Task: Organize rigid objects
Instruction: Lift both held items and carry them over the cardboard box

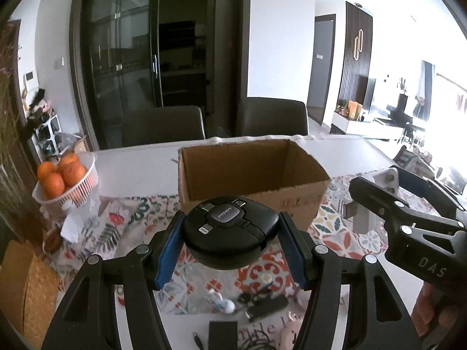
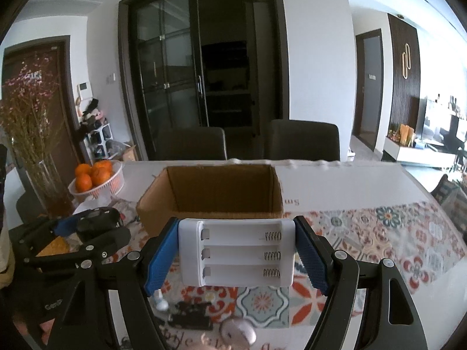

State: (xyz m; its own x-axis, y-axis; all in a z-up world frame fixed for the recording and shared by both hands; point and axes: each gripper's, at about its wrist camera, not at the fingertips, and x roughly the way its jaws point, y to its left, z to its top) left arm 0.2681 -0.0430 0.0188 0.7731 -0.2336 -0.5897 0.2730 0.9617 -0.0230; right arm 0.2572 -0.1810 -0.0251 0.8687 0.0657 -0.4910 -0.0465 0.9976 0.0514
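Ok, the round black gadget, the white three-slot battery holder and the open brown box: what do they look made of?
Round black gadget: looks like matte moulded plastic, with seams and soft sheen.
White three-slot battery holder: glossy white plastic, with metal coil springs.
Open brown box: corrugated cardboard, dull with rough cut edges.

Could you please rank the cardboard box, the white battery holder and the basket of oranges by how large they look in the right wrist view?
1. Cardboard box, largest.
2. White battery holder, though it is nearest the camera, so its apparent size is inflated.
3. Basket of oranges, smallest.
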